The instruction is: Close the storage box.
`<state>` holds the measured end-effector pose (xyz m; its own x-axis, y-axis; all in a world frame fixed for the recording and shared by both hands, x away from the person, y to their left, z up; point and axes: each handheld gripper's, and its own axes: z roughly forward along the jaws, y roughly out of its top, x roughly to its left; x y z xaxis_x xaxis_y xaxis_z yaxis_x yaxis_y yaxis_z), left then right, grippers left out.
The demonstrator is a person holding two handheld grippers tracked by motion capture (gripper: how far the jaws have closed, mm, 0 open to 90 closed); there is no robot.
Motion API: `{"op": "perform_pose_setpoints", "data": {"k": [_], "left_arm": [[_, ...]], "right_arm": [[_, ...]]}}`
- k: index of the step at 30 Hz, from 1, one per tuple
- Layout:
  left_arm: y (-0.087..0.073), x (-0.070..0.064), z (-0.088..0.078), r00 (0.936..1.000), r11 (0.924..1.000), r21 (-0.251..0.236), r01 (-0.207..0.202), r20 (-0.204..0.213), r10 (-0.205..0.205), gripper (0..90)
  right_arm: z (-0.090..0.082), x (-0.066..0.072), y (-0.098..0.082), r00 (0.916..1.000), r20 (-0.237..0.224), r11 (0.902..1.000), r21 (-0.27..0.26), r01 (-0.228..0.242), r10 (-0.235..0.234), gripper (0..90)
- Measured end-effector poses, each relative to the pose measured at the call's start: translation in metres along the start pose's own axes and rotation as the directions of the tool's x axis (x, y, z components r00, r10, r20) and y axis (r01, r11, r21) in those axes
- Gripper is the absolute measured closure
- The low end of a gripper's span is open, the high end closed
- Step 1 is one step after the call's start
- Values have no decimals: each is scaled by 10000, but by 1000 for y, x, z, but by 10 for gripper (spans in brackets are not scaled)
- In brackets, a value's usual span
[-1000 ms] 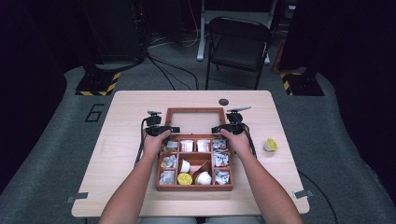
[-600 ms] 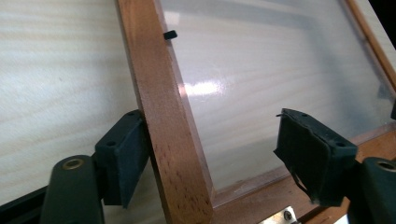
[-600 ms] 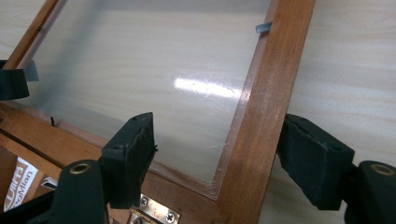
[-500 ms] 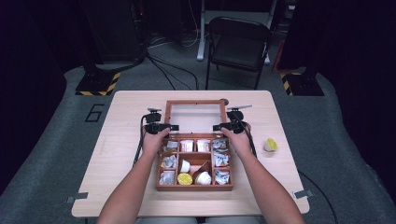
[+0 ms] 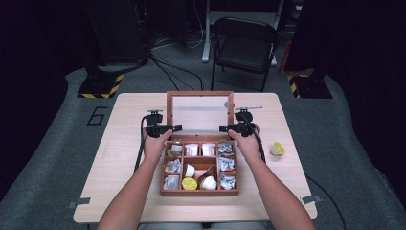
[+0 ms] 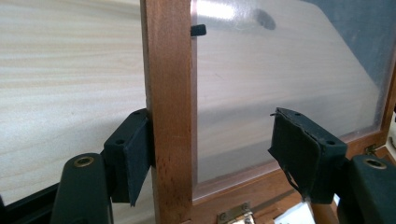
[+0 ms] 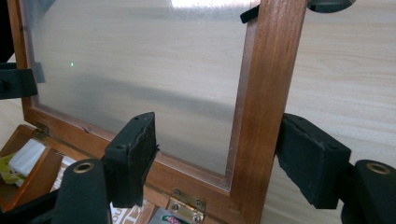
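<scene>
Because the lid [image 5: 199, 111] of the wooden box [image 5: 199, 191] is hinged along its rear edge and carries a clear pane, it is handled by its two side rails, one gripper to each. It stands raised above the open compartments, part-way through its swing; whether it is being opened or closed cannot be judged from its position alone.

Left gripper [image 6: 212, 149]: the lid's left rail [image 6: 169, 116] stands between the jaws. The outer finger [image 6: 130, 156] lies flat against the rail's outside face; the inner finger [image 6: 303, 151] stands well apart from the rail, in front of the pane [image 6: 280, 79]. The jaws have just been closing but do not yet pinch the rail.

Right gripper [image 7: 217, 156]: the right rail [image 7: 261, 107] sits between spread jaws. The inner finger [image 7: 133, 156] stands clear of it, over the pane, and the outer finger [image 7: 310, 158] lies just beside the rail's outside face; contact there cannot be confirmed. These jaws have also been closing.

Straddling both rails keeps the lid from twisting on its brass hinges [image 7: 187, 205], which sit just below the fingers.

Behind the fingers, toward the person, the compartments hold small wrapped packets [image 5: 225, 163] and cups [image 5: 208, 182]. A yellow-topped cup [image 5: 277, 149] rests on the table [image 5: 119, 158], well to the right of the right hand [image 5: 248, 143].
</scene>
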<state>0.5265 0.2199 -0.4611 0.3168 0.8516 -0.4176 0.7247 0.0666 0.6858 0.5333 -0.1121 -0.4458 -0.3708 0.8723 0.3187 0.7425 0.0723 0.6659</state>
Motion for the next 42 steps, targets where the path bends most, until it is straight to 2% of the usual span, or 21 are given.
{"op": "perform_pose_setpoints", "data": {"k": [6, 8, 11, 14, 17, 20, 24, 29, 32, 34, 39, 42], "left_arm": [[-3, -8, -11, 9976, 9968, -406, -694, -57, 692, 310], [-6, -7, -16, 9983, 9964, -618, -577, 76, 583, 327], [-8, -7, -21, 9984, 9953, -868, -437, 321, 466, 347], [-7, -9, -28, 9975, 9944, -885, -571, 362, 605, 347], [-5, -12, -35, 9954, 9918, -992, -809, 434, 855, 347], [-4, -17, -44, 9916, 9872, -1077, -1176, 407, 1226, 338], [-6, -24, -58, 9838, 9773, -1262, -1703, 353, 1760, 335], [-9, -31, -78, 9731, 9586, -1827, -2183, 334, 2280, 335], [-12, -34, -85, 9674, 9546, -1747, -2414, 338, 2508, 335], [-15, -36, -88, 9659, 9551, -1636, -2471, 364, 2562, 334], [-23, -39, -94, 9628, 9541, -1486, -2602, 350, 2680, 329], [-28, -41, -97, 9553, 9465, -1461, -2876, 264, 2944, 325]], "right_arm": [[-14, 9, -3, 9980, 118, 9978, -242, 620, -618, 294], [-17, 13, -4, 9955, 242, 9954, -274, 922, -915, 294], [-21, 15, -6, 9943, 223, 9940, -325, 1048, -1041, 307], [-24, 14, -9, 9954, 79, 9949, -328, 954, -952, 319], [-28, 16, -10, 9942, 39, 9935, -388, 1072, -1071, 318], [-34, 20, -12, 9936, -21, 9921, -545, 1127, -1130, 319], [-46, 22, -13, 9935, -146, 9891, -965, 1110, -1129, 332], [-60, 28, -18, 9884, -73, 9802, -1297, 1495, -1517, 354], [-69, 32, -20, 9840, -116, 9724, -1562, 1736, -1775, 356], [-74, 35, -21, 9813, -163, 9682, -1663, 1867, -1920, 356], [-85, 41, -27, 9772, -94, 9645, -1627, 2078, -2121, 355], [-91, 43, -30, 9732, -123, 9608, -1628, 2245, -2295, 352]]}}
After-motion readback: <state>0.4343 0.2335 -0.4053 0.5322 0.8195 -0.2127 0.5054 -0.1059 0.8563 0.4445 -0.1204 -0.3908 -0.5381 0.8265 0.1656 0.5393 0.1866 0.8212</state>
